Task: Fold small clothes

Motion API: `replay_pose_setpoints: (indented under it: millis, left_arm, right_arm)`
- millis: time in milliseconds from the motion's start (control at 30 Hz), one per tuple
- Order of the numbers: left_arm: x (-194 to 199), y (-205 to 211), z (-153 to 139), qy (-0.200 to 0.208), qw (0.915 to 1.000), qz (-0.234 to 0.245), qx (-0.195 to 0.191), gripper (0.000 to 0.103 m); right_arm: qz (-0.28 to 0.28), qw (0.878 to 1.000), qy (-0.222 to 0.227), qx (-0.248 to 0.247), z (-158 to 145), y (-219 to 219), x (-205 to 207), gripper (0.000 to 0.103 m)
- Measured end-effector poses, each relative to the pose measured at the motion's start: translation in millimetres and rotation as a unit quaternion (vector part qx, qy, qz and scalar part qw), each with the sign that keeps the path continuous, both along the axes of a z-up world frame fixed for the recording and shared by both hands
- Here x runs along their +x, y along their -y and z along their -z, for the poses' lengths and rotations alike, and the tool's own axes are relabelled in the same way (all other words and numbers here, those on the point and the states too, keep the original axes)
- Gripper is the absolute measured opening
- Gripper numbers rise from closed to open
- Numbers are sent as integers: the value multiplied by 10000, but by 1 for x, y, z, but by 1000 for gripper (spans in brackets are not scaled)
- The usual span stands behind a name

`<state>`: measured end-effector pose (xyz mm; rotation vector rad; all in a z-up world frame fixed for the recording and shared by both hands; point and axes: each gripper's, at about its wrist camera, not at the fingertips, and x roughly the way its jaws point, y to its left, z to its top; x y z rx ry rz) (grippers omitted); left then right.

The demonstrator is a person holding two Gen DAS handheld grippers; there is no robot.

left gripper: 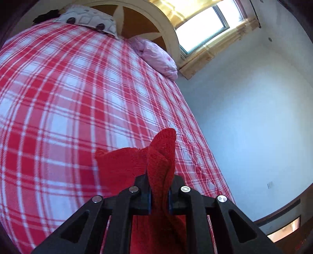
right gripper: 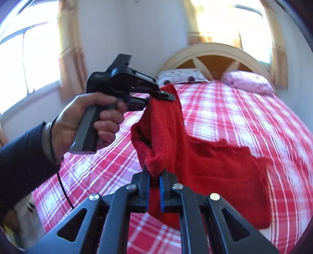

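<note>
From my remote station I see both grippers clamped on one red knitted garment (right gripper: 205, 166), which hangs above the red-and-white checked bed (left gripper: 58, 97). The left gripper (left gripper: 159, 192) has its jaws drawn nearly together, a thick fold of the red knit bunched between its blue-lined pads and standing up past the fingertips. The right gripper (right gripper: 154, 180) is pinched just as tight on another edge of the same garment, a rolled hem bulging out above its pads. In the right wrist view, the left gripper (right gripper: 156, 97) shows from the side, held by a hand (right gripper: 92, 119) in a dark sleeve (right gripper: 23, 152), its tips biting the top corner of the cloth while the rest drapes down and to the right over the bedspread. I cannot tell whether the lower edge of the garment touches the bed. At the head of the bed, a white patterned pillow (left gripper: 88, 17) and a pink pillow (left gripper: 156, 56) lie against the arched headboard (right gripper: 215, 56), below a bright curtained window (left gripper: 203, 31).
</note>
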<state>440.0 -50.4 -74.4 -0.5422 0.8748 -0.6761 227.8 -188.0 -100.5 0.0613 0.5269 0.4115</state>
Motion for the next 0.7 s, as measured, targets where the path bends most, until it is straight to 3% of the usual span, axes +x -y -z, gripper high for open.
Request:
replay_pose_setpoints:
  millis: [267, 700]
  left_arm:
    - [14, 86, 9, -81, 9984, 404, 386, 11]
    - [13, 193, 46, -275, 9876, 1119, 1071, 11]
  right_arm:
    - [627, 9944, -362, 767, 19, 78, -1, 10]
    - [1202, 9791, -803, 1433, 57, 146, -22, 10]
